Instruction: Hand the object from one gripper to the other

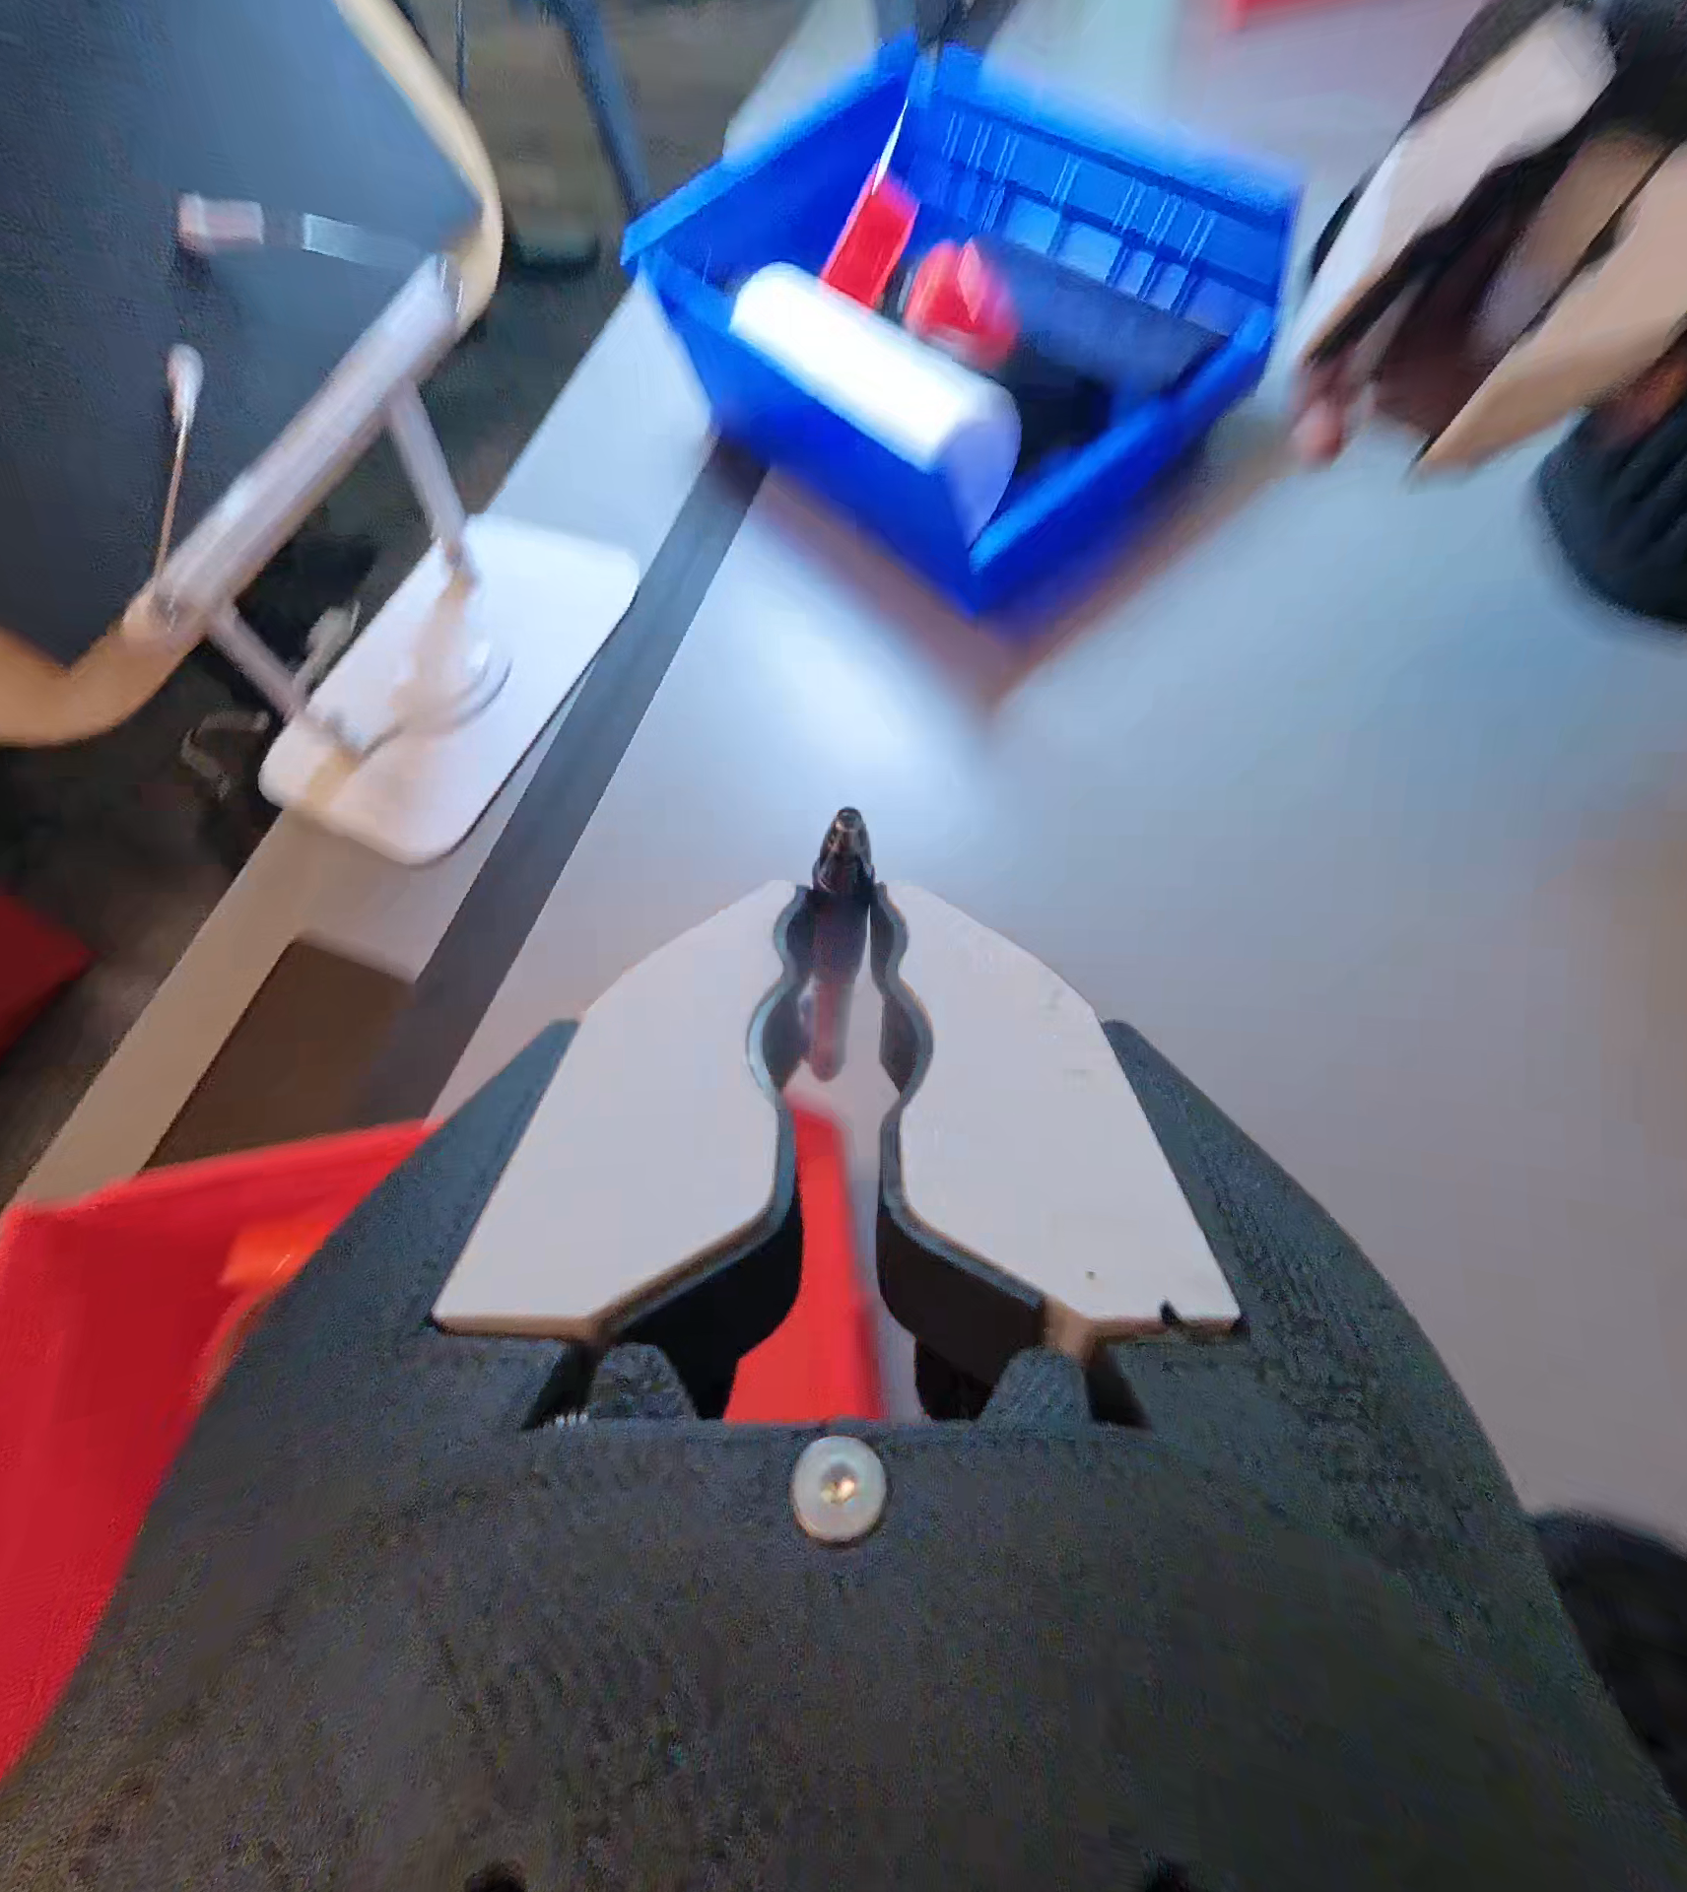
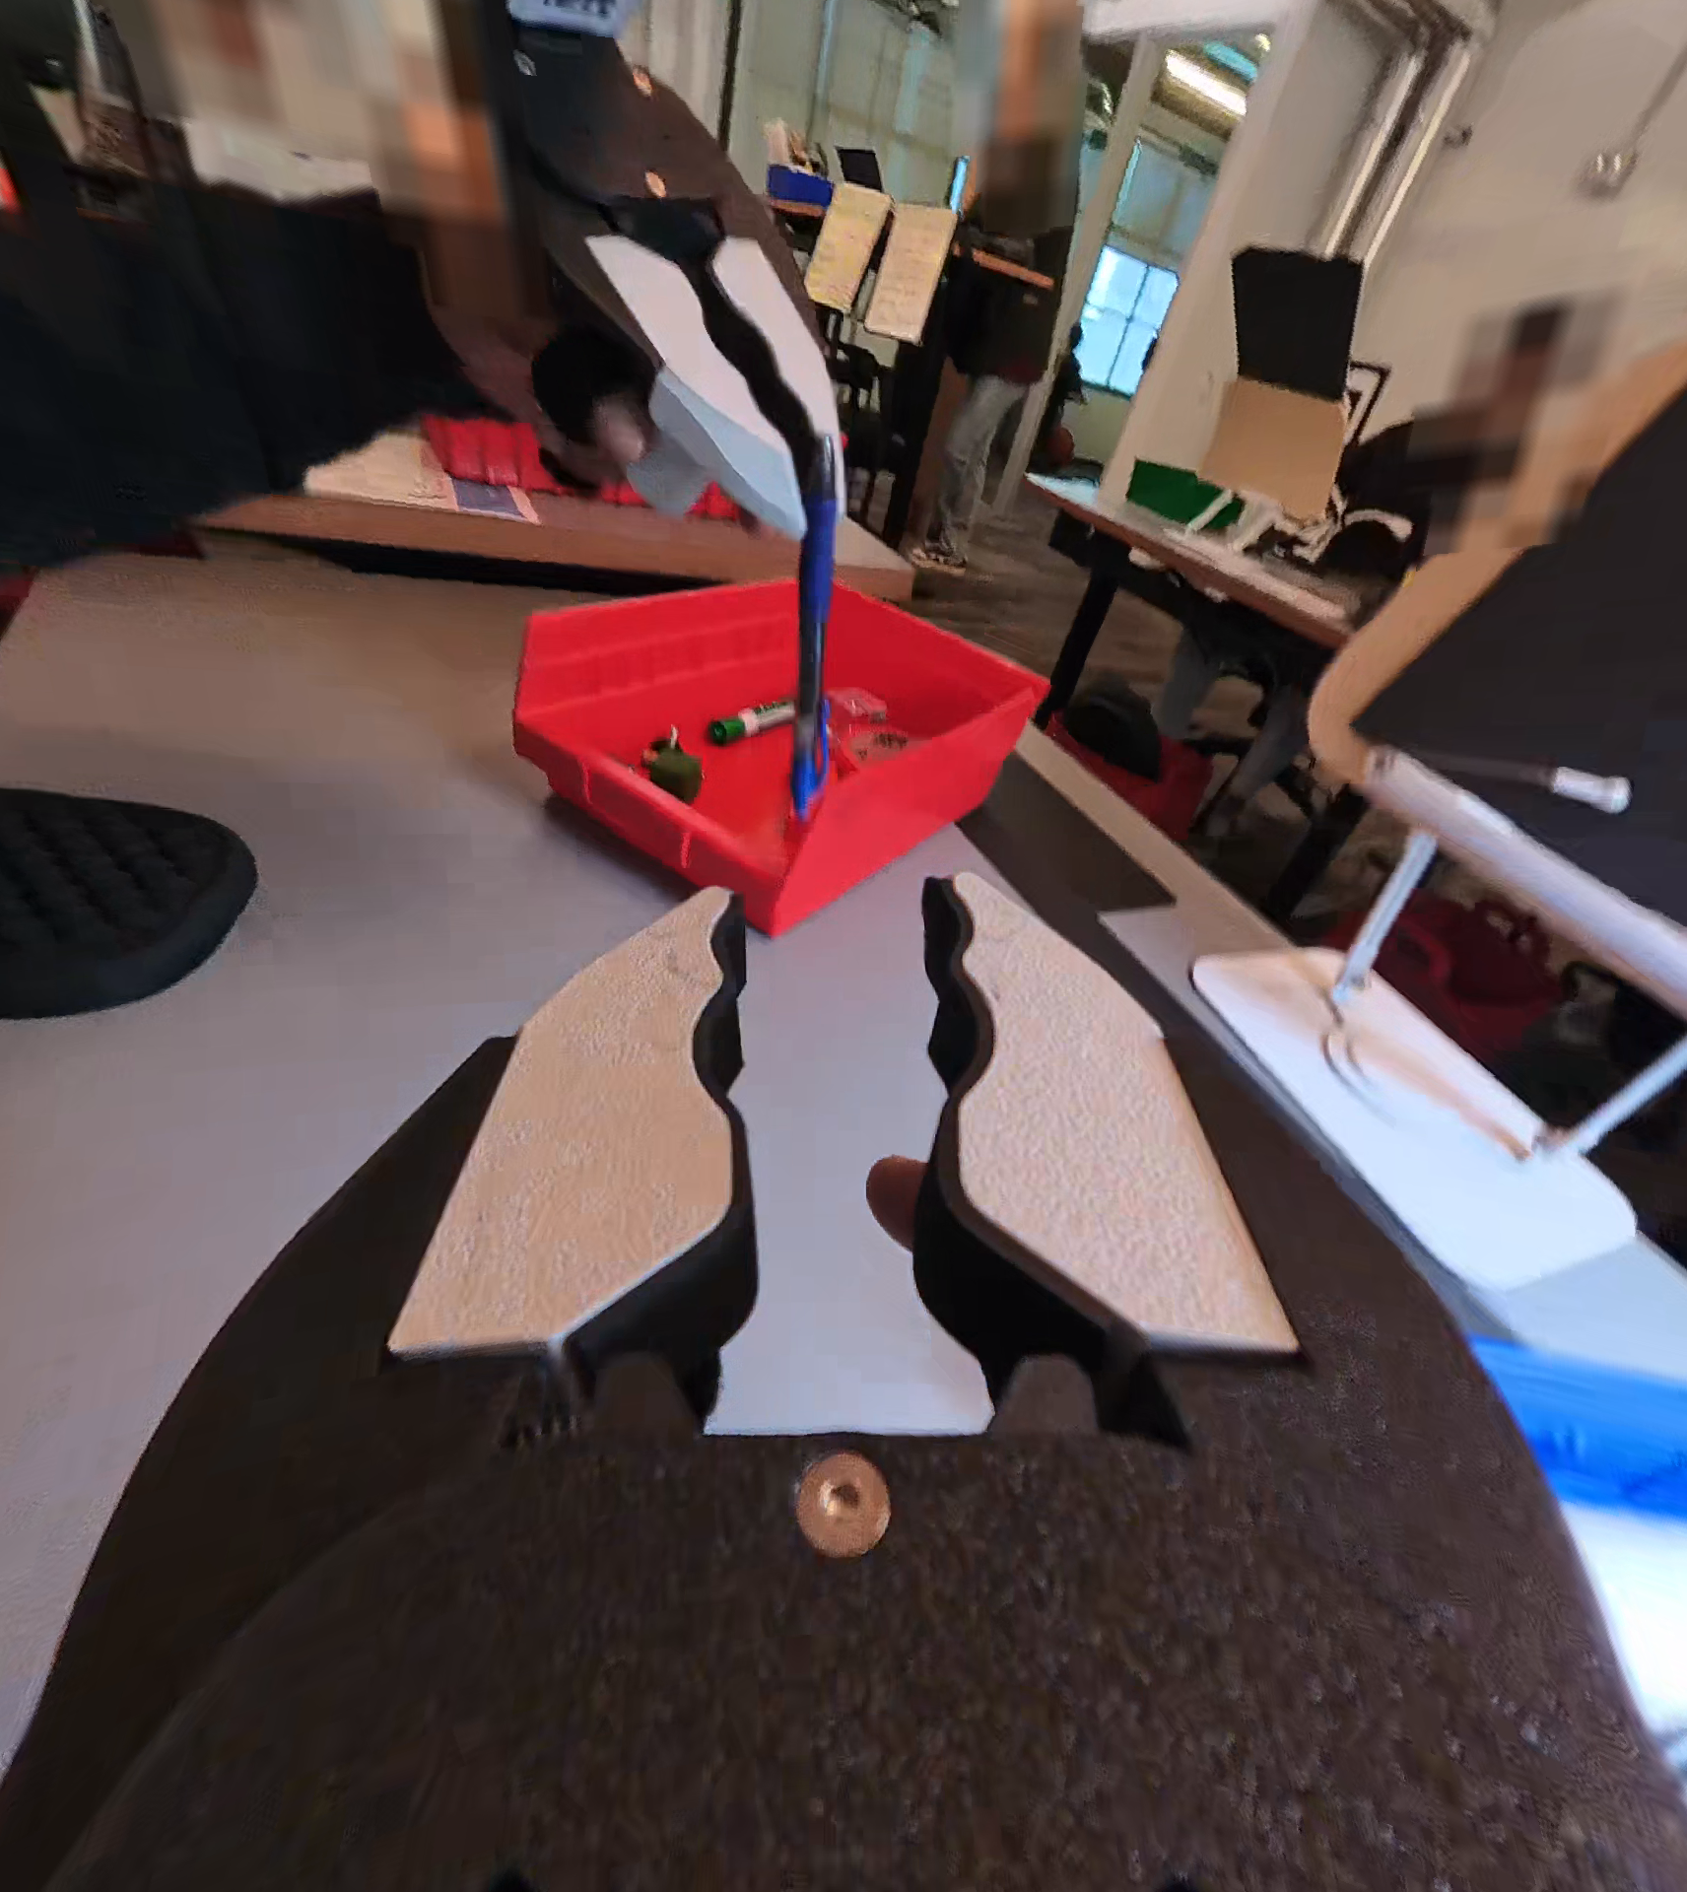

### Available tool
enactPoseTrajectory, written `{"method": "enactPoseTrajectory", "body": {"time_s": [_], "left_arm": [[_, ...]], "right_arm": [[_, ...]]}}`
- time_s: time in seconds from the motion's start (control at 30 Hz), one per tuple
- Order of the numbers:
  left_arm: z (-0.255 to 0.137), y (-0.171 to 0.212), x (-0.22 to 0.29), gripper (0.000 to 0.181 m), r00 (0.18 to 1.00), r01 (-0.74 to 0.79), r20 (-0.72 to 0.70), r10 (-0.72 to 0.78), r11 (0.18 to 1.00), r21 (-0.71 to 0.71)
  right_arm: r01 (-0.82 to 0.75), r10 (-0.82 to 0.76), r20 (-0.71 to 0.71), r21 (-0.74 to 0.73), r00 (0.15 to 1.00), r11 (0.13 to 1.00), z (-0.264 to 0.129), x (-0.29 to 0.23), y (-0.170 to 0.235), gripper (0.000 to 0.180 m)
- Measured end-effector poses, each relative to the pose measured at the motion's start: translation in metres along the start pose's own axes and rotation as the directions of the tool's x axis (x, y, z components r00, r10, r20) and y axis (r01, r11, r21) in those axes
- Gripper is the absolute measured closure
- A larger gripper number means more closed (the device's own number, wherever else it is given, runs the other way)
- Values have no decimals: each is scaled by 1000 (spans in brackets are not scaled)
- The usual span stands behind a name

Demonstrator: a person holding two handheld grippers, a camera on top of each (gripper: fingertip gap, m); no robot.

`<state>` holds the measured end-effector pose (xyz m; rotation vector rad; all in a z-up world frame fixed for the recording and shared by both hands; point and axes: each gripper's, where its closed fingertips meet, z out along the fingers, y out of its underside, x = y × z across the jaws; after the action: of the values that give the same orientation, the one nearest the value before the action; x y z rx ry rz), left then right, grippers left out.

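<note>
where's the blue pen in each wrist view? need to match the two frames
Left wrist view: the pen sits centre frame, seen end-on, clamped between the left gripper fingers, its dark tip poking past them.
Right wrist view: the pen hangs upper centre from the far left gripper, its lower end over the red bin.
Shared landmark: the white monitor stand base at the table edge.

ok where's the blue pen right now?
The blue pen hangs from the shut left claw in the right wrist view, its lower end down over the red bin. The open right claw waits short of it.
</note>
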<state>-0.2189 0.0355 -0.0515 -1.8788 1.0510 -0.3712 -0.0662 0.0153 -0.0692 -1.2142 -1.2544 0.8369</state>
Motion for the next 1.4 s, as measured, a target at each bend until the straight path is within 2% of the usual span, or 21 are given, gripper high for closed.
{"method": "enactPoseTrajectory", "body": {"time_s": [0.03,0.1,0.23,0.27,0.37,0.47,0.6,0.63,0.67,0.73,0.87,0.93,1.0,1.07,1.13,1.2,1.33,1.4], "left_arm": [[4,-16,17,171,999,21,-35,-18,998,67],[15,-41,44,171,996,50,-81,-36,985,168],[34,-68,82,171,982,90,-182,-42,960,266],[37,-72,87,171,979,97,-200,-40,955,280],[41,-76,91,171,974,110,-225,-40,945,309],[44,-74,91,171,956,171,-286,-71,923,343],[39,-73,87,169,959,165,-278,-49,896,411],[37,-72,88,160,959,161,-280,-40,892,423],[37,-69,90,151,955,158,-295,-32,896,415],[39,-64,91,148,949,156,-315,-22,900,408],[54,-64,105,153,919,207,-393,-39,896,394],[63,-66,111,156,925,184,-378,-22,899,398],[68,-69,111,171,938,173,-347,-20,892,418],[68,-71,109,171,938,188,-346,-33,885,425],[63,-72,103,171,935,215,-349,-59,878,428],[58,-70,95,171,933,245,-347,-95,873,421],[53,-71,91,171,924,282,-363,-122,859,428],[54,-73,93,171,918,293,-376,-127,855,427]], "right_arm": [[23,-23,17,22,1000,999,7,-4,-15,147],[39,-41,89,22,995,999,21,-13,-35,150],[43,-41,110,-13,993,999,40,-11,-46,149],[55,-52,90,-37,995,998,43,-6,-42,149],[78,-74,115,-30,991,997,42,-9,-38,165],[72,-69,130,-16,989,997,41,-10,-35,167],[-63,57,199,25,978,998,40,-12,-37,168],[-119,105,224,48,969,992,38,-12,-41,168],[-177,153,247,76,957,981,35,-10,-46,168],[-243,205,279,111,938,964,29,-8,-54,168],[-267,216,293,144,931,953,26,-9,-59,168],[-277,223,305,147,926,949,26,-11,-58,168],[-284,230,305,147,924,948,27,-10,-57,168],[-290,234,300,159,925,944,25,-6,-58,168],[-276,226,276,156,934,949,22,1,-57,150],[-239,202,287,100,936,966,19,3,-46,145],[-191,176,320,15,931,982,28,-11,-25,146],[-164,155,312,2,938,987,37,-18,-19,164]]}}
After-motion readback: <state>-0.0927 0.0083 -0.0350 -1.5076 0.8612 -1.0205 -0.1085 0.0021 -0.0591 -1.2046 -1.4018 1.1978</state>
